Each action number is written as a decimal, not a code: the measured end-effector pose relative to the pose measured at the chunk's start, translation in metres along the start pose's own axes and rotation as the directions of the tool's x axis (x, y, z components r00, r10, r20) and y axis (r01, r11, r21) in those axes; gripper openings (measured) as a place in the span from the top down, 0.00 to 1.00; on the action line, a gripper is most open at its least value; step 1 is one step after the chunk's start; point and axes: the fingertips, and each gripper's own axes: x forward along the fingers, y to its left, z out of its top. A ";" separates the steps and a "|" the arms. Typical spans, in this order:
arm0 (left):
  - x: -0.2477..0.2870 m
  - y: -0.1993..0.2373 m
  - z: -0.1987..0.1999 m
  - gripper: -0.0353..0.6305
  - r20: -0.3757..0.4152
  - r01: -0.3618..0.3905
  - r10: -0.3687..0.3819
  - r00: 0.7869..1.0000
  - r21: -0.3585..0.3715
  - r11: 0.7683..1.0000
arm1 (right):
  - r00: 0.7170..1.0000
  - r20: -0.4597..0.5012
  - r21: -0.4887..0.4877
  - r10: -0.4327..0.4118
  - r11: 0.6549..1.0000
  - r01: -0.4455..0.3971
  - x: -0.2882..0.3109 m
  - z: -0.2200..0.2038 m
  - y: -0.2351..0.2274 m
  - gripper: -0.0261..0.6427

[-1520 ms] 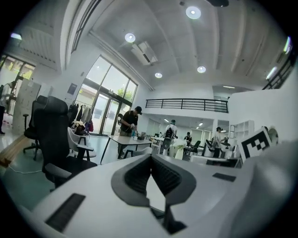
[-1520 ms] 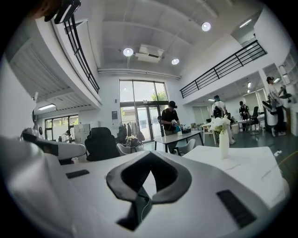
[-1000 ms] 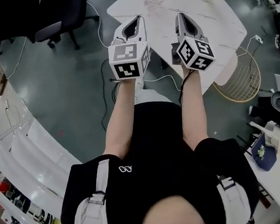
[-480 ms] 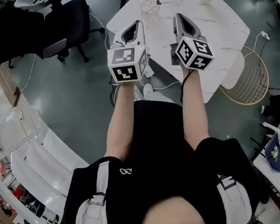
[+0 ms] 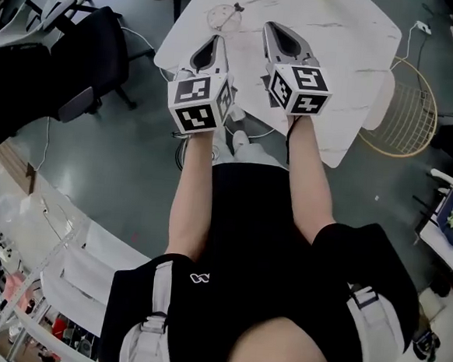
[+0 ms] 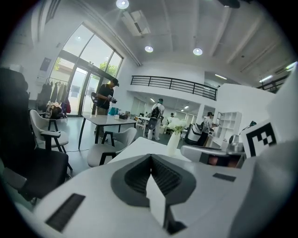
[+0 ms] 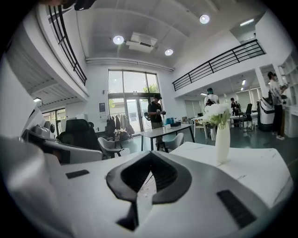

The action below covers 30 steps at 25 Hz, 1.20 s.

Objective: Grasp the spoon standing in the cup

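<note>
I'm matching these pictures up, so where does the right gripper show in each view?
Head view: right gripper upper middle, against the white table.
Left gripper view: right gripper at right, halfway down.
Right gripper view: right gripper fills the bottom, jaws shut.
Shared landmark: the white table shows in all three.

Two grippers showed: one left gripper point(image 5: 216, 40) and one right gripper point(image 5: 270, 26). There was one white table point(image 5: 355, 38), and on it one glass cup point(image 5: 221, 17), one spoon point(image 5: 237, 7) and one vase point(image 7: 222, 142). One black office chair point(image 5: 92, 56) stood nearby.
</note>
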 end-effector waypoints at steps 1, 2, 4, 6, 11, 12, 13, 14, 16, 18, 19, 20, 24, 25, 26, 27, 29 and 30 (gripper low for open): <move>0.008 0.004 0.000 0.93 -0.012 0.007 -0.007 1.000 0.000 1.000 | 1.000 -0.002 -0.007 0.004 1.000 -0.004 0.009 0.000 -0.001 0.95; 0.016 0.010 -0.002 0.93 -0.024 0.009 -0.009 1.000 -0.005 1.000 | 1.000 -0.005 -0.022 0.015 1.000 -0.016 0.019 -0.001 0.000 0.95; 0.030 0.025 -0.010 0.93 -0.055 0.001 -0.003 0.998 -0.028 1.000 | 0.999 -0.017 -0.054 0.040 0.998 -0.040 0.036 -0.005 0.003 0.95; 0.044 0.044 -0.019 0.93 -0.088 -0.015 0.010 0.996 -0.056 0.998 | 0.998 -0.032 -0.063 0.048 0.997 -0.050 0.053 -0.012 0.005 0.95; 0.075 0.085 -0.027 0.93 -0.134 -0.040 0.028 0.991 -0.084 0.996 | 0.997 -0.065 -0.028 0.034 0.999 -0.036 0.092 -0.032 -0.004 0.88; 0.078 0.090 -0.029 0.93 -0.142 -0.040 0.028 0.989 -0.083 0.996 | 0.997 -0.074 -0.020 0.031 0.999 -0.032 0.097 -0.035 -0.006 0.87; 0.081 0.094 -0.031 0.93 -0.150 -0.040 0.028 0.988 -0.080 0.996 | 0.996 -0.083 -0.015 0.026 1.000 -0.027 0.102 -0.038 -0.007 0.86; 0.084 0.097 -0.033 0.93 -0.158 -0.040 0.028 0.987 -0.075 0.996 | 0.995 -0.093 -0.010 0.021 1.000 -0.022 0.106 -0.042 -0.009 0.85; 0.090 0.101 -0.038 0.93 -0.174 -0.035 0.023 0.984 -0.069 0.997 | 0.994 -0.112 0.000 0.009 1.000 -0.009 0.112 -0.049 -0.013 0.84; 0.096 0.103 -0.043 0.93 -0.187 -0.027 0.014 0.982 -0.062 0.998 | 0.992 -0.129 0.016 -0.001 1.000 0.003 0.116 -0.057 -0.017 0.83; 0.099 0.105 -0.044 0.93 -0.193 -0.022 0.010 0.981 -0.058 0.998 | 0.991 -0.136 0.025 -0.003 1.000 0.007 0.119 -0.060 -0.019 0.82; 0.103 0.107 -0.045 0.93 -0.199 -0.019 0.007 0.980 -0.057 0.998 | 0.990 -0.143 0.035 -0.002 0.999 0.007 0.122 -0.064 -0.020 0.81; 0.108 0.128 -0.051 0.93 -0.224 -0.042 0.025 0.974 -0.074 0.996 | 0.983 -0.177 0.081 0.050 0.996 -0.036 0.135 -0.080 -0.014 0.75; 0.109 0.133 -0.051 0.93 -0.229 -0.049 0.032 0.973 -0.072 0.996 | 0.981 -0.183 0.090 0.062 0.995 -0.046 0.138 -0.084 -0.012 0.75; 0.109 0.137 -0.052 0.93 -0.233 -0.054 0.038 0.972 -0.063 0.997 | 0.980 -0.188 0.097 0.070 0.994 -0.052 0.141 -0.087 -0.011 0.75; 0.110 0.138 -0.052 0.93 -0.234 -0.055 0.042 0.971 -0.048 0.997 | 0.978 -0.194 0.101 0.074 0.993 -0.055 0.144 -0.090 -0.011 0.75; 0.112 0.136 -0.050 0.93 -0.226 -0.045 0.039 0.973 -0.019 0.999 | 0.975 -0.208 0.105 0.081 0.993 -0.060 0.148 -0.097 -0.012 0.75; 0.113 0.134 -0.050 0.93 -0.221 -0.035 0.031 0.975 -0.012 0.999 | 0.973 -0.213 0.106 0.084 0.992 -0.062 0.150 -0.100 -0.013 0.75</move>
